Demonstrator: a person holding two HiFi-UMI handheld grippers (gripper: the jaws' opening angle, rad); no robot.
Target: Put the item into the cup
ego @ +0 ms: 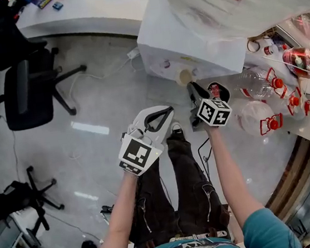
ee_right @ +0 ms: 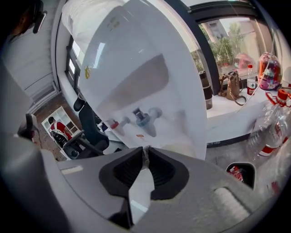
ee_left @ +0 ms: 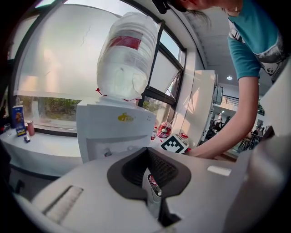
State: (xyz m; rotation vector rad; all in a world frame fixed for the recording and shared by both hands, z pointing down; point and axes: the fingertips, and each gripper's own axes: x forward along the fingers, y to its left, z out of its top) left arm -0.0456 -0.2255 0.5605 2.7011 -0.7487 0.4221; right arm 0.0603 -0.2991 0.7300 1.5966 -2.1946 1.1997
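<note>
My right gripper (ego: pixel 191 87) points at the front of a white water dispenser (ego: pixel 190 43) and is shut on the thin pale wall of a cup (ego: pixel 184 76) whose round beige mouth shows just beyond its tips. In the right gripper view that wall (ee_right: pixel 140 191) stands edge-on between the jaws (ee_right: pixel 144 154), below the dispenser's blue tap (ee_right: pixel 143 119). My left gripper (ego: pixel 167 112) is lower and to the left, over the person's legs. It is shut on a small white packet with red print (ee_left: pixel 154 185), pinched between the dark pads (ee_left: pixel 152 181).
A large water bottle (ee_left: pixel 125 54) tops the dispenser. Several clear jars with red clasps (ego: pixel 266 118) stand on the counter at the right. A small black bin (ee_right: pixel 239 173) sits by the dispenser's foot. A black office chair (ego: pixel 25 91) stands at the far left.
</note>
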